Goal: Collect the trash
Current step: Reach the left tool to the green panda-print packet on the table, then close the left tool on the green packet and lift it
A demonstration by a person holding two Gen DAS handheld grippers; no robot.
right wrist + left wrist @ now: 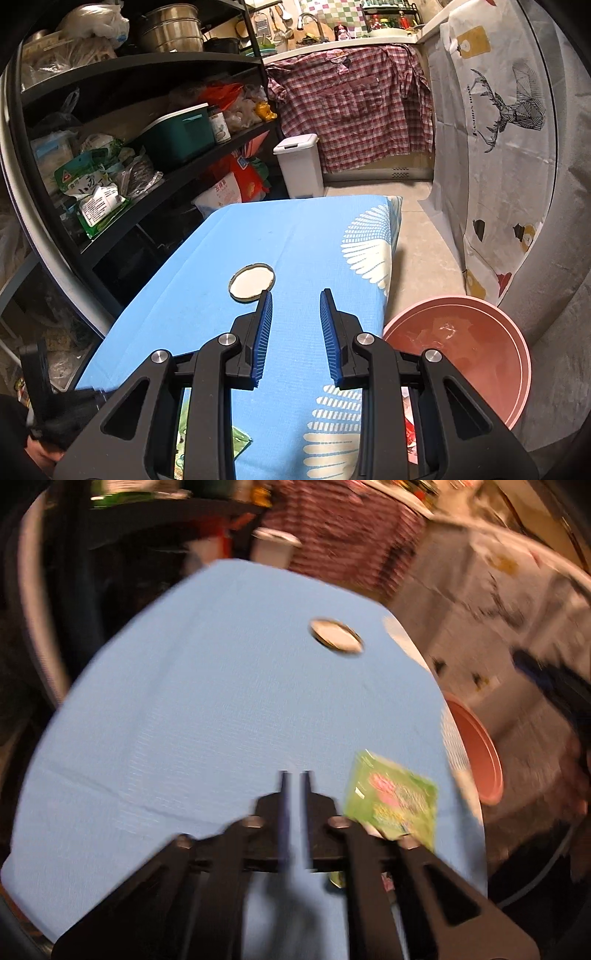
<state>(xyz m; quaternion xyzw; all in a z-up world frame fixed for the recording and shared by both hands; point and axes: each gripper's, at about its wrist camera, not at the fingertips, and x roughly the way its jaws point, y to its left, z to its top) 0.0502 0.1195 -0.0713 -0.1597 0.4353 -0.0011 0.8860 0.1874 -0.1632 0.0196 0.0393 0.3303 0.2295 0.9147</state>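
Note:
A green snack wrapper point(391, 801) lies on the blue-clothed table point(184, 701), just right of my left gripper point(294, 773). The left view is blurred. Its fingers stand close together with a narrow slit, and only cloth shows through it. A round jar lid point(252, 281), white inside, rests farther along the table point(295, 229); the same lid point(336, 638) shows ahead of the left gripper. My right gripper point(295, 291) hovers open over the cloth with nothing between its blue pads; its left fingertip sits just by the lid's near edge. Part of the wrapper point(240, 439) shows beneath the right gripper.
A pink basin point(513, 369) with a scrap of clear plastic in it stands on the floor off the table's right edge, also seen as a basin point(480, 746). A white pedal bin point(299, 166) stands beyond the table's far end. Black shelves point(147, 74) crowd the left side.

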